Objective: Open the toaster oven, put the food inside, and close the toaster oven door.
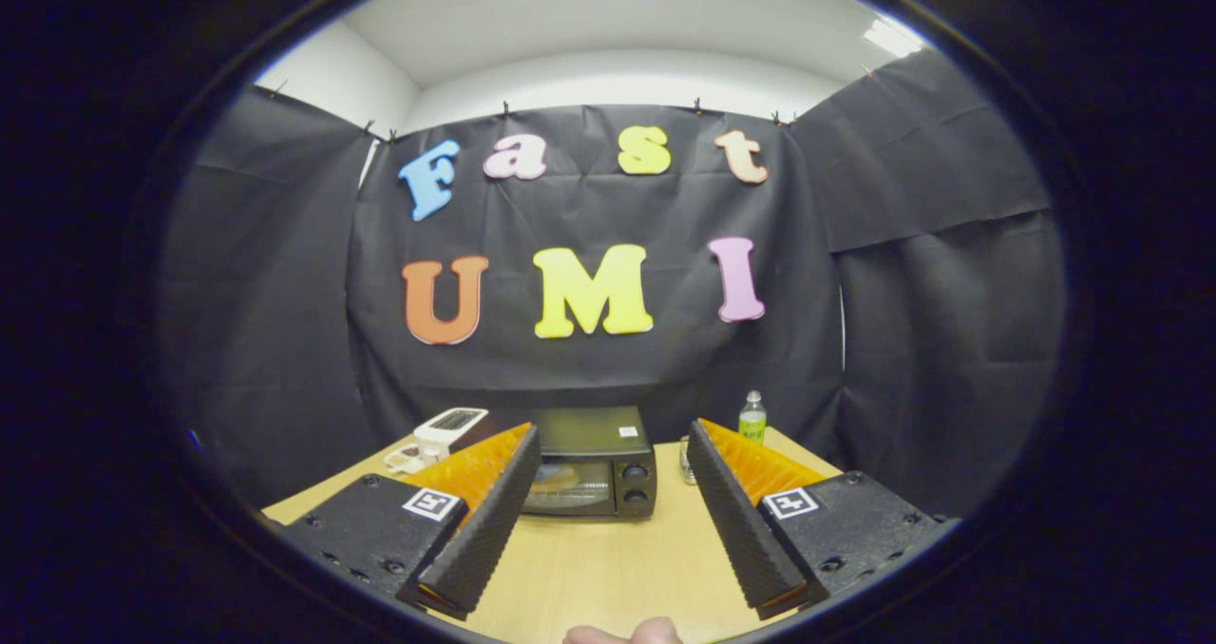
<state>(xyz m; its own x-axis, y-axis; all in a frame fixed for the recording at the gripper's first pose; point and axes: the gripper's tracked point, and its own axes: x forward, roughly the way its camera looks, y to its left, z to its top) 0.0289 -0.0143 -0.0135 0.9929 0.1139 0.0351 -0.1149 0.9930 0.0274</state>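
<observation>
A black toaster oven stands on the wooden table, well beyond my fingers and a little left of the gap's middle. Its glass door is shut, and something orange shows dimly behind the glass. Two knobs sit on its right side. My gripper is open, fingers spread wide, with nothing between them. The left finger covers the oven's left edge.
A white toaster and a small white tray sit left of the oven. A clear bottle with a green label stands at the back right, a small glass near it. A hand's fingertips show at the table's near edge.
</observation>
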